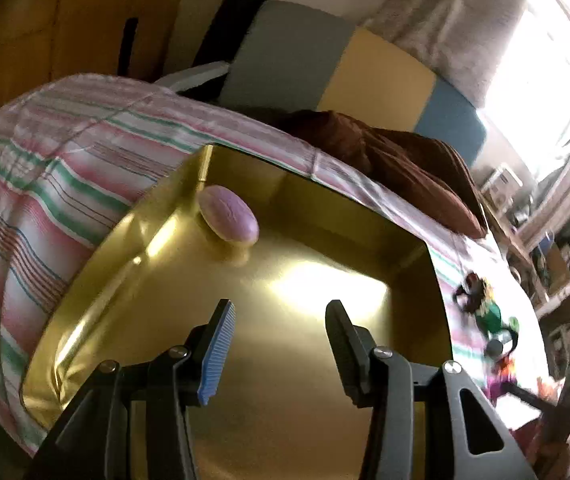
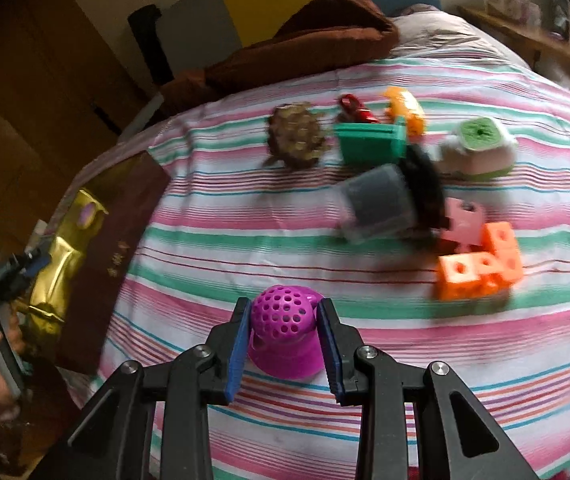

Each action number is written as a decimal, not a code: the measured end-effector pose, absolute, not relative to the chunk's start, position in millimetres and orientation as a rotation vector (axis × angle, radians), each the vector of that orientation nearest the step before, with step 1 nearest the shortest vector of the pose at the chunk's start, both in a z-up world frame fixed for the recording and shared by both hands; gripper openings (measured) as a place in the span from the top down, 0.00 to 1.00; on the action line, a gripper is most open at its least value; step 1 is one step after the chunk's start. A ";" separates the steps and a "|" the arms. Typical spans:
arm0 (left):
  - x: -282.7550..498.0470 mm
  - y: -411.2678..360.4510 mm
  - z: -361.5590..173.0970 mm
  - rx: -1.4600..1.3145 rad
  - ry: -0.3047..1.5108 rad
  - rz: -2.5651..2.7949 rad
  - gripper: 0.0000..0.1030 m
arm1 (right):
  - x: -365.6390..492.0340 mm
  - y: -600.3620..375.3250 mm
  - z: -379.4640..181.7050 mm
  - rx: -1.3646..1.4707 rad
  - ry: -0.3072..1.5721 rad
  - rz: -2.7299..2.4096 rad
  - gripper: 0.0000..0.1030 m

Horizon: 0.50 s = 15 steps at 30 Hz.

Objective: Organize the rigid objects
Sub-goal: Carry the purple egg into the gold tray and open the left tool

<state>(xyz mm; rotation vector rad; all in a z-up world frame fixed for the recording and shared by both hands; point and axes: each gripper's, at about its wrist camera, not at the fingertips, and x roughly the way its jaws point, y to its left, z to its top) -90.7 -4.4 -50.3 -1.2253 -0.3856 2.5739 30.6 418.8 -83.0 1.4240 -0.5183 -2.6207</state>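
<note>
Hovering over the gold tin box point(image 1: 245, 320), the left claw point(image 1: 281, 344) stands roughly half open with nothing between its pads; only the shiny floor of the box shows in the gap. A lilac oval piece point(image 1: 229, 218), perhaps a soap or a pebble toy, lies inside the box against its far left wall. To my eye the left side's drop-off is finished and that claw is free for another pick.

Further right, the right claw point(image 2: 285, 344) is closed on a magenta perforated cup point(image 2: 285, 332), its blue pads pressing both sides of the holed dome while the flared base sits on or just above the bedspread point(image 2: 245, 220); I cannot tell which. The step in hand looks like the pick of this cup, and the next move calls for lifting it clear and carrying it leftward to the box, which lies at the far left of the right wrist view, well apart from the cup.

Beyond the cup, still loose on the bed, are a brown toy turtle point(image 2: 295, 136), a green box-shaped toy point(image 2: 369, 144), a red clip point(image 2: 355, 110), an orange curved piece point(image 2: 405, 112), a clear tumbler point(image 2: 377, 204) on its side, a pink piece point(image 2: 463, 220) and orange holed cubes point(image 2: 479, 266); all are blurred.

The striped spread covers a bed, with a brown blanket point(image 2: 325, 28) at its head, coloured wall panels point(image 1: 365, 76) behind and a bright window point(image 1: 545, 72) at right.
</note>
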 end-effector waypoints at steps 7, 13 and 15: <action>-66.2 8.2 -49.1 -1.182 -0.293 2.597 0.54 | 8.1 364.0 -58.5 1.350 -0.431 -2.550 0.67; -56.0 1.7 -52.2 -1.196 -0.319 2.608 0.53 | -20.2 304.1 -21.4 1.227 -0.366 -2.497 0.67; -53.4 -0.4 -52.9 -1.202 -0.319 2.607 0.53 | -31.8 280.2 -14.1 1.216 -0.317 -2.478 0.67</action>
